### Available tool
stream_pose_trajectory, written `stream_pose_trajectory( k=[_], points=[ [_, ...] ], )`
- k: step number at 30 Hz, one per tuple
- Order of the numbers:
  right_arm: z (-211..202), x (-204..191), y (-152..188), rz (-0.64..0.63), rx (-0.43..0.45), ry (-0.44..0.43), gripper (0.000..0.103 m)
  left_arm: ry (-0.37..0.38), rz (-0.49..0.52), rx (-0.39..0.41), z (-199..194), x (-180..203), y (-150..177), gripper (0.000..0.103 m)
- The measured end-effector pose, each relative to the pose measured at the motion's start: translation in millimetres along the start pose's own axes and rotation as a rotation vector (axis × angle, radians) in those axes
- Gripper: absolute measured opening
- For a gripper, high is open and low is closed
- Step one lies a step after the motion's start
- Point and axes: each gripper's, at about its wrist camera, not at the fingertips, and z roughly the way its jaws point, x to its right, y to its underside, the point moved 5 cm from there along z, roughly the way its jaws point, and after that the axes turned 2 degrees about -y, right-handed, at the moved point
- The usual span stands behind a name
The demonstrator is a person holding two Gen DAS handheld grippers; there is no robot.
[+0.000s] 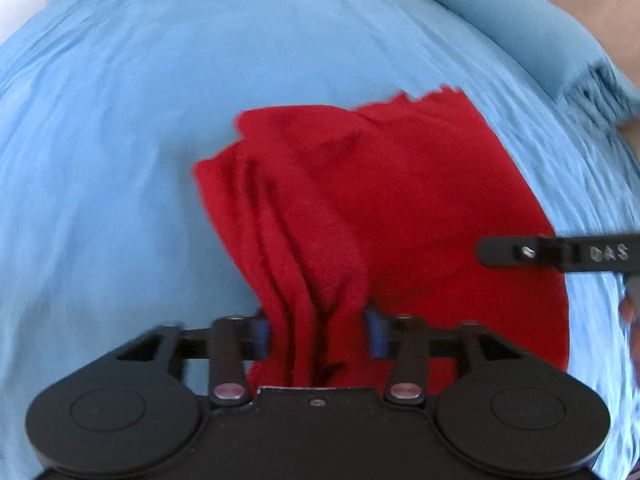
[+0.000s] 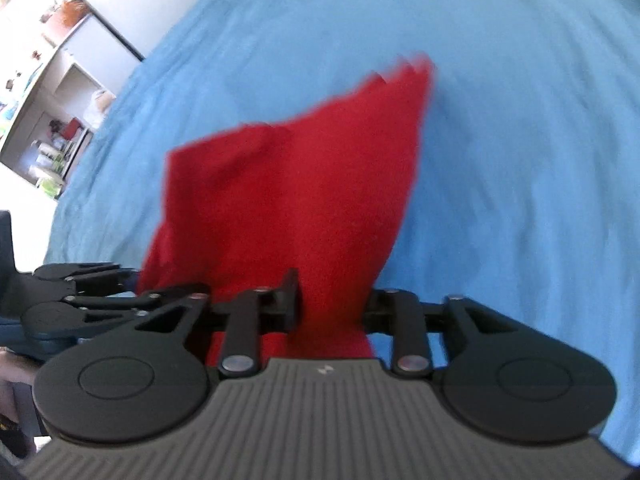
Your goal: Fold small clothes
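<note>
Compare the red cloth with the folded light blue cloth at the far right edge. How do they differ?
Colour: the red cloth stands out sharply, while the folded blue cloth nearly matches the blue sheet under it.
Pose: the red cloth is rumpled and bunched into ridges at its near end; the folded blue cloth lies smooth and neat.
Edge: the folded blue cloth shows a fringe; the red cloth's edge is too blurred to tell.
Both lie on the same sheet.

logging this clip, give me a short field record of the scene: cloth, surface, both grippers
cloth: red knit cloth, partly folded, bunched between both grippers
surface: light blue wrinkled bedsheet
left gripper: jaws apart, cloth bunch between blue pads; grip unclear
right gripper: jaws apart, cloth between them; grip unclear
other: folded light blue fringed blanket at far right
</note>
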Motion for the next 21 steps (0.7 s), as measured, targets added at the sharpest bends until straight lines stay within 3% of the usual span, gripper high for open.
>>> stream_pose_trajectory(
  k=[1, 6, 9, 11, 14, 19, 21],
  points=[
    [-3, 4, 2, 0.016, 0.016, 0.010, 0.077, -0.025, -0.022, -0.002, -2, -5, 2, 0.080],
    [-51, -7, 2, 0.027, 0.098, 0.021, 0.079, -0.079, -0.022, 0.078, -58, -4, 2, 0.074],
    [-79, -37, 16, -0.042, 0.103, -0.067, 0.079, 0.020, 0.010, 0.124, -93, 15, 1, 0.074],
    [-77, -56, 30, -0.113, 0.060, -0.070, 0.079, 0.086, 0.024, 0.117, -100, 26, 9, 0.074],
    [-60, -63, 55, -0.159, 0.003, -0.090, 0.077, 0.125, 0.034, 0.078, -82, 31, 18, 0.074],
    [-34, -41, 81, -0.134, -0.021, -0.076, 0.078, 0.054, 0.010, -0.045, -22, 15, 38, 0.075],
    [-29, -35, 83, -0.113, -0.015, -0.083, 0.078, 0.027, 0.014, -0.056, -9, 8, 44, 0.077]
  ],
)
